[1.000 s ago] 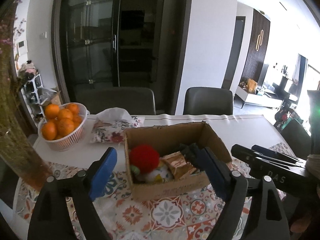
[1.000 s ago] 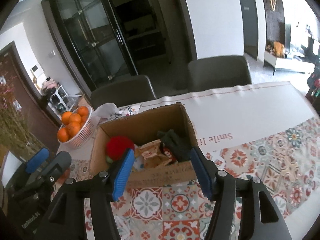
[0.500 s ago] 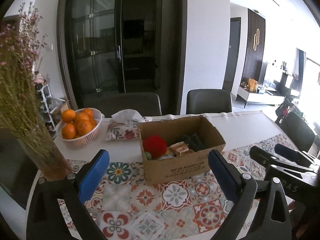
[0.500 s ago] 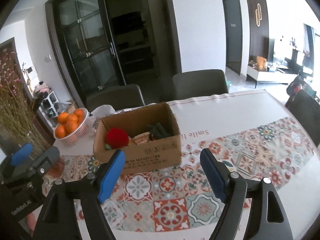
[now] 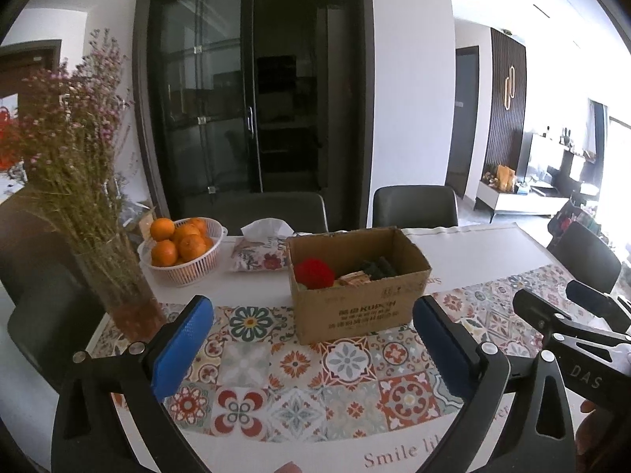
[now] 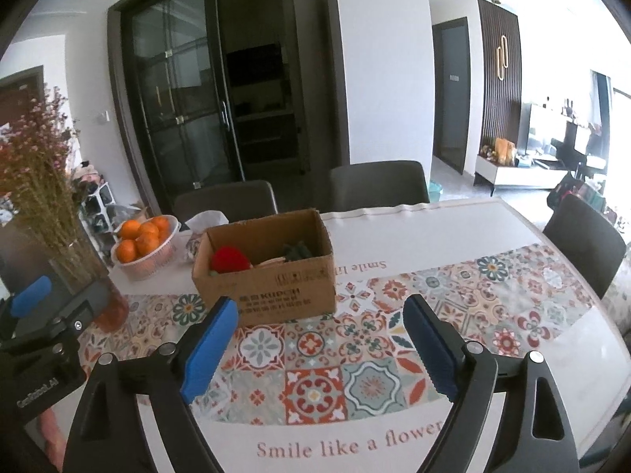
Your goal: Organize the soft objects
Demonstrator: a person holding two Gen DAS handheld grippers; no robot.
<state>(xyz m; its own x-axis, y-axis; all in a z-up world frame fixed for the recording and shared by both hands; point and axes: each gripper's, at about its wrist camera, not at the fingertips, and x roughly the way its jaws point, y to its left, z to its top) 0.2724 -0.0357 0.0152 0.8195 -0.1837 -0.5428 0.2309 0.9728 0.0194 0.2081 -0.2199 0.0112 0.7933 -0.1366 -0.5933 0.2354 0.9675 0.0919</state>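
Note:
A brown cardboard box stands on the patterned table mat. In it lie a red fluffy ball, a tan packet and a dark green soft item. My left gripper is open wide and empty, held back from the box's front. The right wrist view shows the same box, red ball and dark item. My right gripper is open, its jaws still opening, with nothing between them, also short of the box.
A white basket of oranges and a floral tissue pack sit left of the box. A glass vase of dried flowers stands at the table's left edge. Dark chairs line the far side.
Both grippers have drawn back from the box and risen, so the box looks smaller and farther. Both pairs of jaws have opened wider. The box's contents have stayed put.

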